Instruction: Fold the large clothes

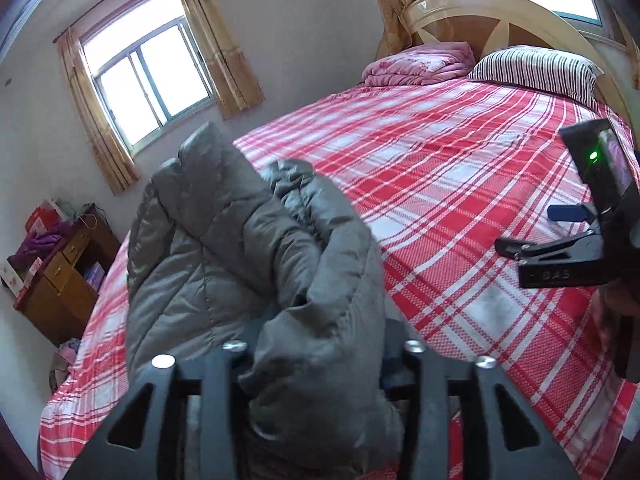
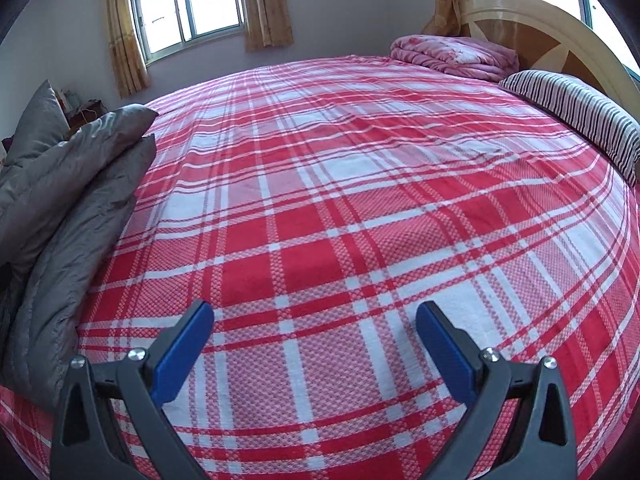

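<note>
A grey padded jacket hangs bunched over the near left part of the bed with the red and white plaid sheet. My left gripper is shut on a thick fold of the jacket, which hides its fingertips. In the right wrist view the jacket hangs at the far left. My right gripper is open and empty, its blue pads wide apart just above the sheet. It also shows at the right edge of the left wrist view.
A folded pink quilt and a striped pillow lie at the wooden headboard. A wooden side cabinet with clutter stands left of the bed. Windows with tan curtains line the walls.
</note>
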### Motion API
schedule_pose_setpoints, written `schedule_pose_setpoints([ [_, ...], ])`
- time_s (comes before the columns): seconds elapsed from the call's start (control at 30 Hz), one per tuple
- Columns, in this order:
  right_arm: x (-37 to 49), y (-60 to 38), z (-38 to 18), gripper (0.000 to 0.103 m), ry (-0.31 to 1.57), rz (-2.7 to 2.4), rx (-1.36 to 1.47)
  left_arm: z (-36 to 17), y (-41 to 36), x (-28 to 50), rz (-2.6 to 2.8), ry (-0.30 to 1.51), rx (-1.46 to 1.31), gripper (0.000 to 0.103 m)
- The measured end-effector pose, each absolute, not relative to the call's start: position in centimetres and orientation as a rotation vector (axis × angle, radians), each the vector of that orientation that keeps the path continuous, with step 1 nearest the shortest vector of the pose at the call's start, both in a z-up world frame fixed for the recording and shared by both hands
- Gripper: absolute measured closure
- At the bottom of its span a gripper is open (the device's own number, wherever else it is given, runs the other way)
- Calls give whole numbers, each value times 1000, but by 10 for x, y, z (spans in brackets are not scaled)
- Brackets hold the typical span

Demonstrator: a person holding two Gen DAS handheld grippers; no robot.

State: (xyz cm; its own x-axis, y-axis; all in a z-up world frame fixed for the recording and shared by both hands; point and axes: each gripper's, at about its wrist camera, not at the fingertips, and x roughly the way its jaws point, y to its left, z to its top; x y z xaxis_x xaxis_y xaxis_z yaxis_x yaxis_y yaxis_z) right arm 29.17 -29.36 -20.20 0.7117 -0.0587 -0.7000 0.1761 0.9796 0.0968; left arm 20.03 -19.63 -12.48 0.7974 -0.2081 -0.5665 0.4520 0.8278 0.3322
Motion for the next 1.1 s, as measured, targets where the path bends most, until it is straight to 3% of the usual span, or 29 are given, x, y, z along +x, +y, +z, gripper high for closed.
schedule_pose_setpoints([
  [0.03,292,-293,-202,0,770,-132,157,-118,-199,193,-373,509,482,33],
  [0.1,292,-293,-203,0,771,-134,154,-104,-203,179,-369,448,486,17],
  [0.33,291,-297,-200,2,772,-113,183,-38,-156,159,-312,296,363,14],
  [0.43,294,-299,-190,16,769,-87,212,-25,-110,185,-173,302,284,8],
  [0.53,306,-287,-168,23,757,-36,218,-34,-57,242,66,412,223,8],
  [0.73,340,-220,-88,23,657,48,109,-74,21,332,294,642,-22,8],
  [0.9,373,-145,-31,40,633,140,21,-86,18,355,338,666,-69,8],
  [1.1,421,-82,-33,41,729,145,31,-87,-3,372,319,676,-41,8],
])
